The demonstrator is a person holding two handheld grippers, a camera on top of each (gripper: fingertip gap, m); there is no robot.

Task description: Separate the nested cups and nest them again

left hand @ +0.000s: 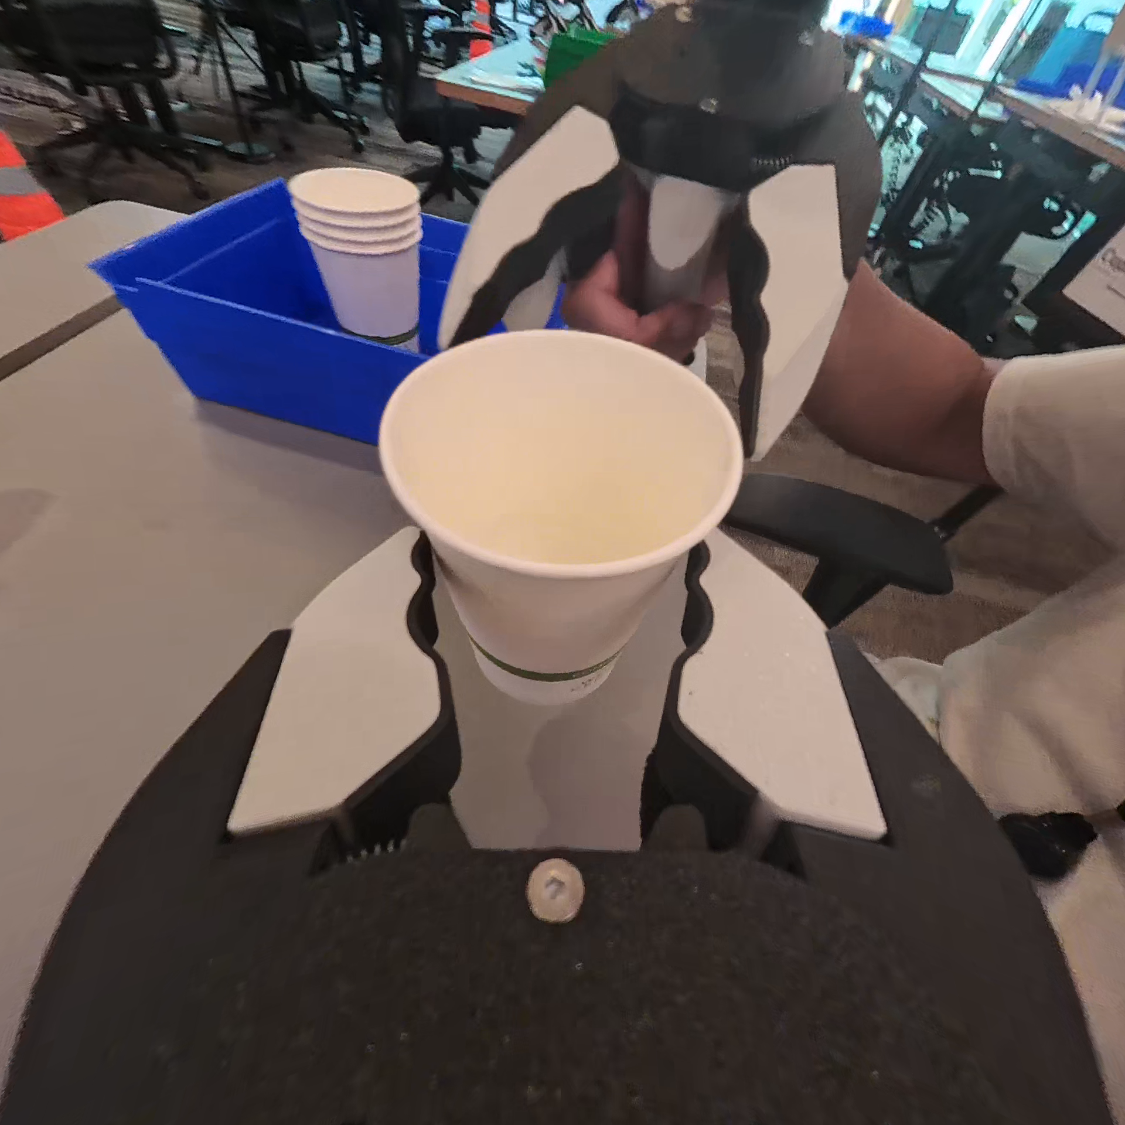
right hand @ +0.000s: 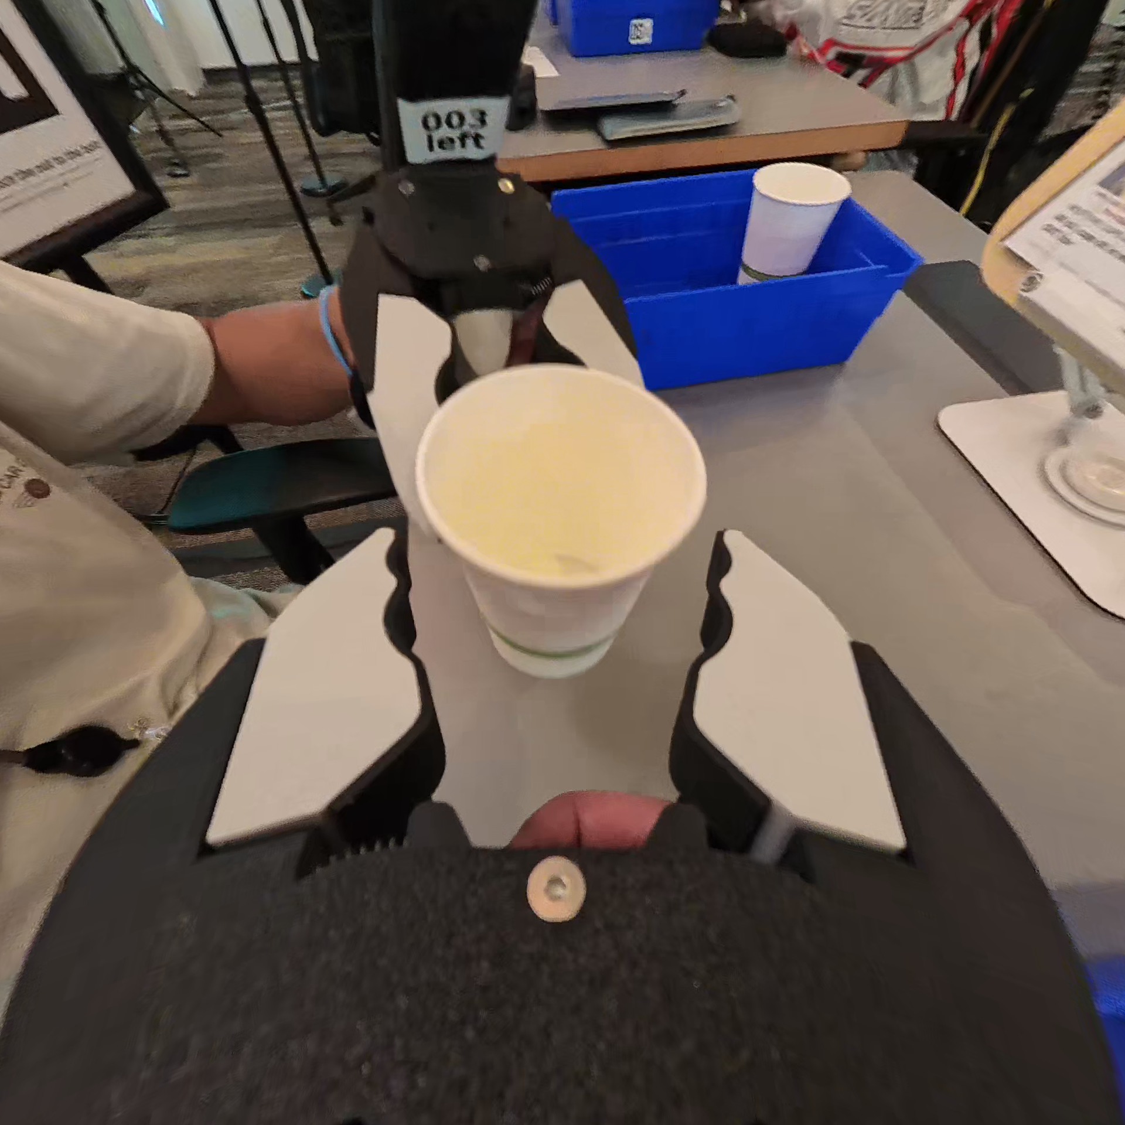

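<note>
- A stack of nested white paper cups (left hand: 359,243) stood inside a blue bin (left hand: 243,341) at the far left of the grey worktop (left hand: 152,548), well apart from the action nearer the worktop's edge.
- The left hand-held gripper (left hand: 557,584) was closed around a single white paper cup (left hand: 557,487) with a green band near its base, one finger pressed against each side of the wall below the rim; the cup appeared raised off the worktop and tipped slightly, mouth up and empty.
- Facing it across the cup, the right hand-held gripper (left hand: 599,389) hung with its jaws spread wide and nothing between them, its fingertips close to the far rim without clearly touching it.
- In the right wrist view the same cup (right hand: 557,517) sat in the open gap ahead of the right hand-held gripper (right hand: 557,578), clear of both fingers, with the left hand-held gripper (right hand: 508,462) behind it.
- The cup looked already separated from the stack, so the step in hand seemed to be holding or passing the loose cup.
- The next move would likely call for the right hand-held gripper to close squarely on the cup wall, gently enough not to crush the thin paper, before the left let go, or else for the cup to be carried left and lowered straight into the stack.
</note>
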